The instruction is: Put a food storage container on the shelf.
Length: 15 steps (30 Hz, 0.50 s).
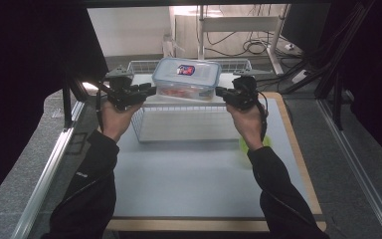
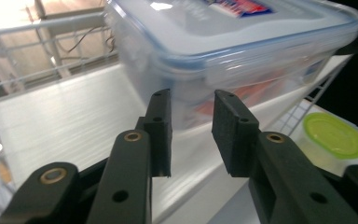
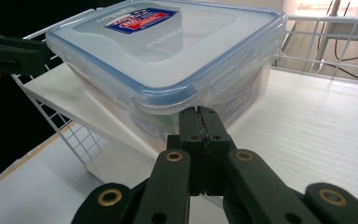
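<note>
I have the box (image 1: 187, 78) lifted between both grippers over the far end of the wire basket (image 1: 179, 130), so I judge this the carry step. My left gripper (image 1: 149, 90) presses its side with fingers (image 2: 161, 123) apart, nothing between them. My right gripper (image 1: 221, 91) pushes the opposite side, fingers (image 3: 200, 135) together, nothing clamped. Next I need steady inward pressure from both sides, or the box slips. Its lid bears a red and blue label (image 3: 142, 18); I cannot read the writing. A green lid (image 2: 334, 135) sits outside the basket
</note>
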Each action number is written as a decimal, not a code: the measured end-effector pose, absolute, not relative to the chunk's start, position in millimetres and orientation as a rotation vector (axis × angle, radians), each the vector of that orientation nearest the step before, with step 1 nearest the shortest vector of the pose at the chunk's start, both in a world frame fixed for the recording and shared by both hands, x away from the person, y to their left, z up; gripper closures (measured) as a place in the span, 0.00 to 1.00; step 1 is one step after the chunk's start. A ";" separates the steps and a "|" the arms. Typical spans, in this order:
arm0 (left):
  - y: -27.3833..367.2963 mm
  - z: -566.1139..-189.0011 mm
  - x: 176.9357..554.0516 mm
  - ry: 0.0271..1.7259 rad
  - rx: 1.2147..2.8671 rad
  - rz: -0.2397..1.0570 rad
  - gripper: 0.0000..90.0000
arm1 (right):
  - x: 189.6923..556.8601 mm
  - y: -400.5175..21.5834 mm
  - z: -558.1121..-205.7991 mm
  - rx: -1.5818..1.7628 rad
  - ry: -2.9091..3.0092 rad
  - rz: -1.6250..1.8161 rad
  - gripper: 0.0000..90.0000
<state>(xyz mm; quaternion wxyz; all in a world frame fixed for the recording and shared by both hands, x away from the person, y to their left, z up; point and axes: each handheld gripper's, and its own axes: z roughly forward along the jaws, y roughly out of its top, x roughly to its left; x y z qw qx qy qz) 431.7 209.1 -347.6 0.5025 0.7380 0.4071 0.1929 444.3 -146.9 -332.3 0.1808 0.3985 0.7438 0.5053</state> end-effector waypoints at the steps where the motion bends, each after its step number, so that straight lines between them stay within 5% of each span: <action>1: 209.6 -348.7 433.6 0.989 1.782 0.462 0.74 | 447.6 -147.4 -332.2 1.138 2.096 1.425 1.00; 15: 194.3 -349.8 441.7 0.991 1.801 0.443 0.76 | 473.2 -148.0 -332.1 1.233 2.049 1.405 1.00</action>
